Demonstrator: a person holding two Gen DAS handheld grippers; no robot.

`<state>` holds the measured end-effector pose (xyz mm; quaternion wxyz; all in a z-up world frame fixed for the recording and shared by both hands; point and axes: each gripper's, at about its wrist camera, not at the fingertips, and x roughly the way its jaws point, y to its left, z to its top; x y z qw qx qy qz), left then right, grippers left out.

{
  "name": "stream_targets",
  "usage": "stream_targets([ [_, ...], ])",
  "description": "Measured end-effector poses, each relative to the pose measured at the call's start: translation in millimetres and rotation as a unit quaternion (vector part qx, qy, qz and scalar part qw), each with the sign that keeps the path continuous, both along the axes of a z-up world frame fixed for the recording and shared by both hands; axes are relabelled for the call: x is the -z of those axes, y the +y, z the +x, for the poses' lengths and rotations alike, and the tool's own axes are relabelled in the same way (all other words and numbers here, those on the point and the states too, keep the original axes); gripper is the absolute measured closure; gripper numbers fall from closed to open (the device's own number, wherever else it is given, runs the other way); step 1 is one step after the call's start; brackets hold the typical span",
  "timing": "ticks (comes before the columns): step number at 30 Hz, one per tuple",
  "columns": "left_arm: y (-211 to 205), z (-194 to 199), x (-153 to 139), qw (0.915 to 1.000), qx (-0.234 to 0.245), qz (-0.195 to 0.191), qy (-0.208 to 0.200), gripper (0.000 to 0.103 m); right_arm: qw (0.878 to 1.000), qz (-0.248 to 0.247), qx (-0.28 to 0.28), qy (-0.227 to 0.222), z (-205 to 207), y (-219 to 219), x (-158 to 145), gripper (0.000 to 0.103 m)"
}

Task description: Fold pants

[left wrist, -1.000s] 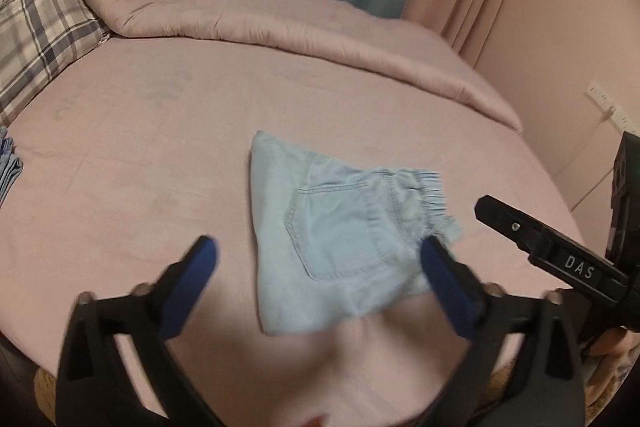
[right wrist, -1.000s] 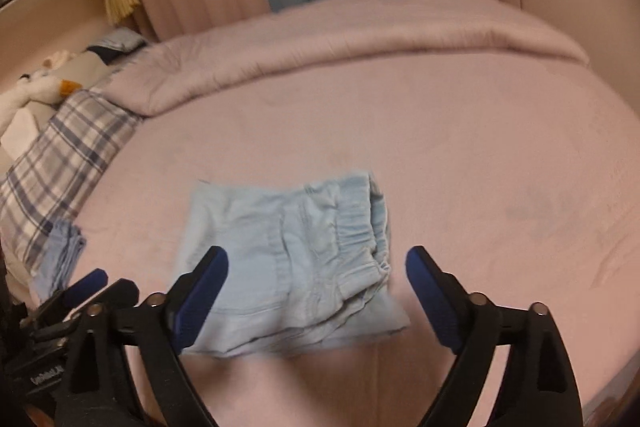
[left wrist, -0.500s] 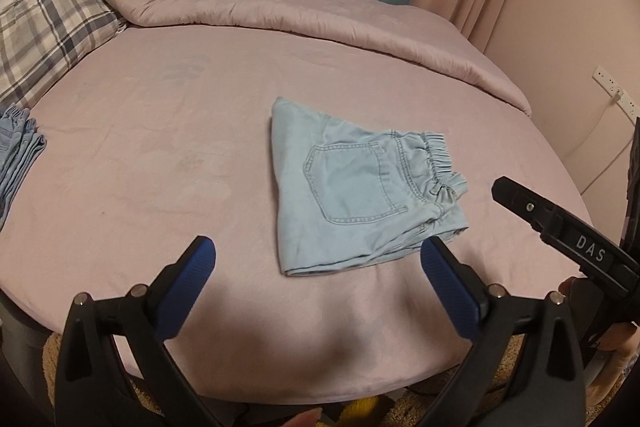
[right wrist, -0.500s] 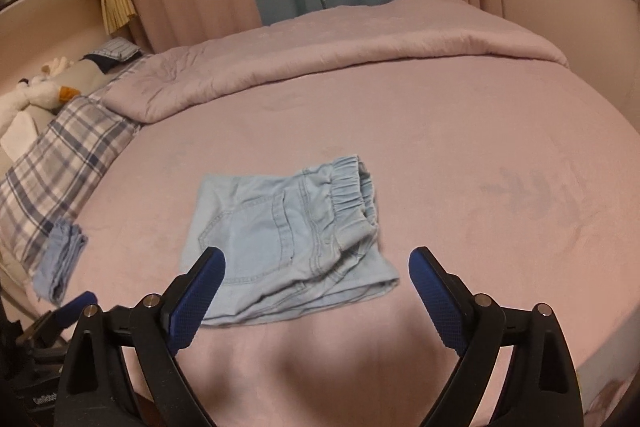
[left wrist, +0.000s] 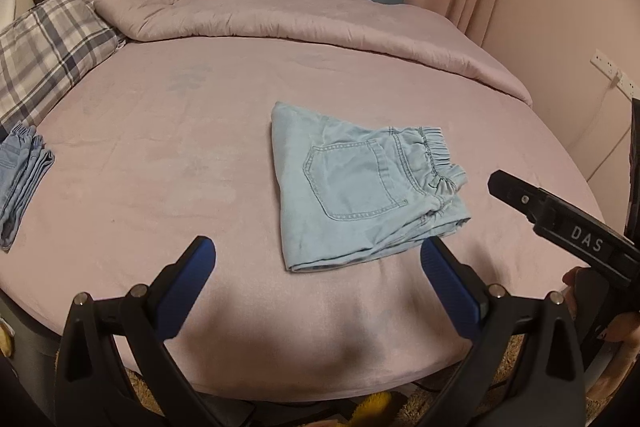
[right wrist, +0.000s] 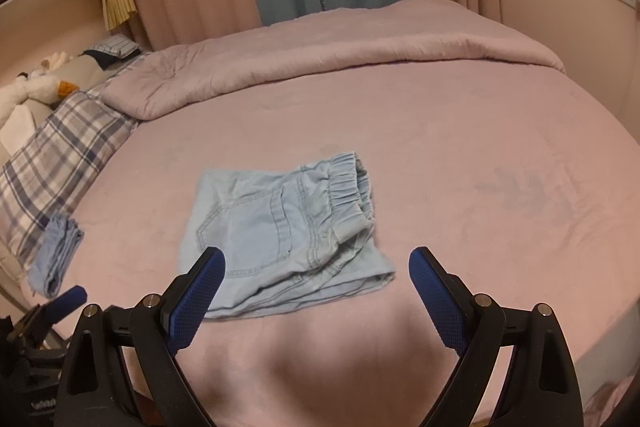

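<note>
A: Where are the pants?

B: Folded into a small square on the bed, toward its near edge, back pocket up and the elastic waistband on the right.

A: And the left gripper?

B: Jaws spread wide, holding nothing, hanging over the near edge just short of the pants.

A: The right gripper?

B: Same: wide open and empty (blue pads either side of the pants' near edge).

A: Anything else?

B: A second folded garment by the left edge, beside a plaid pillow.
</note>
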<state>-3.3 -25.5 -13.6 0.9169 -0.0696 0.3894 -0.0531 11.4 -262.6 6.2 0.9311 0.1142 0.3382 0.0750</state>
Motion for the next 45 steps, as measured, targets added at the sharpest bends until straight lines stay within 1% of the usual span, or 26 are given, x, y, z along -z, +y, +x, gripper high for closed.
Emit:
stream_targets([
  [10, -1, 0, 0, 0.9999, 0.000, -0.007, 0.009, 0.001, 1.000, -0.002, 0.011, 0.002, -3, -2, 3, 0.010],
  [23, -2, 1, 2, 0.9995, 0.008, -0.025, 0.019, 0.001, 1.000, -0.007, 0.008, 0.006, -3, 0, 3, 0.010],
  [34, -3, 3, 6, 0.9991, 0.011, -0.030, 0.028, 0.001, 1.000, -0.013, 0.007, 0.012, -1, 2, 5, 0.010],
  [45, 0, 5, 11, 0.9988, 0.005, -0.034, 0.034, 0.001, 1.000, -0.018, 0.007, 0.019, 2, 5, 8, 0.010],
])
